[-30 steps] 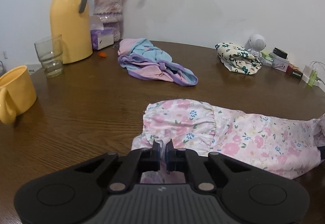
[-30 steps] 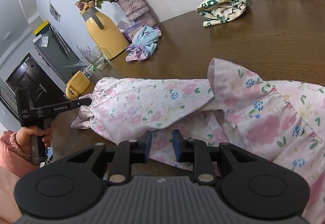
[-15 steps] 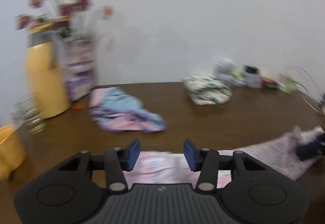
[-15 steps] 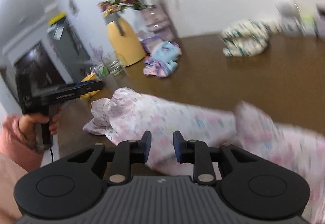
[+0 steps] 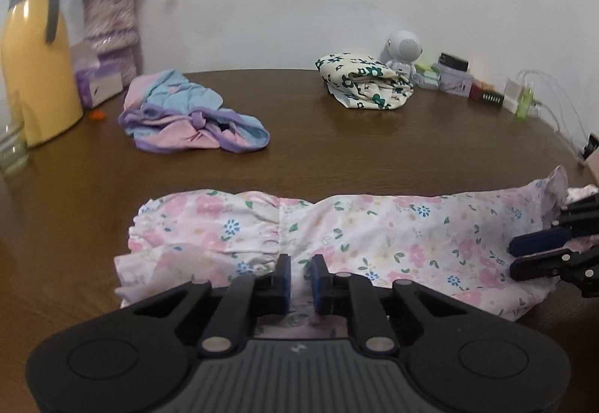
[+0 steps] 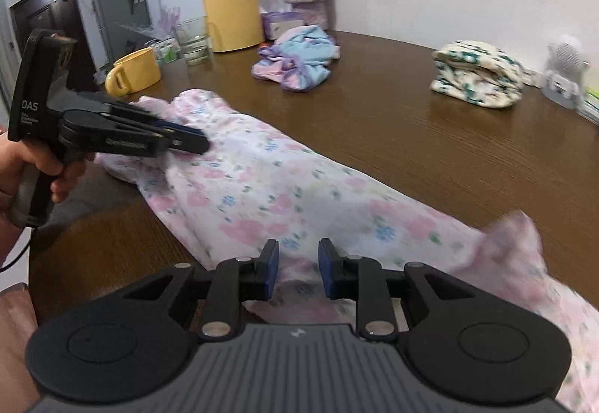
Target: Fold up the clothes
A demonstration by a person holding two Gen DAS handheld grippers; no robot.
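A pink floral garment (image 5: 359, 237) lies stretched along the near edge of the brown table (image 5: 337, 151); it also shows in the right wrist view (image 6: 284, 196). My left gripper (image 5: 298, 278) hovers over its near left part, jaws slightly apart with no cloth between them. My right gripper (image 6: 298, 272) sits over the garment's near edge, jaws apart and empty. The right gripper also shows at the right in the left wrist view (image 5: 550, 252). The left gripper also shows at the left in the right wrist view (image 6: 187, 139), over the garment's ruffled end.
A crumpled blue, pink and purple garment (image 5: 187, 117) and a folded cream floral garment (image 5: 365, 85) lie further back. A yellow thermos (image 5: 33, 68), vase (image 5: 112, 27), glass (image 6: 192, 44), yellow mug (image 6: 134, 70), a small white robot figure (image 5: 404, 51) and boxes (image 5: 468, 85) line the back and left edges.
My left gripper let go of the ruffled end, opened wide as it swung up, and has come back down over the garment with narrower jaws. The garment now lies straighter.
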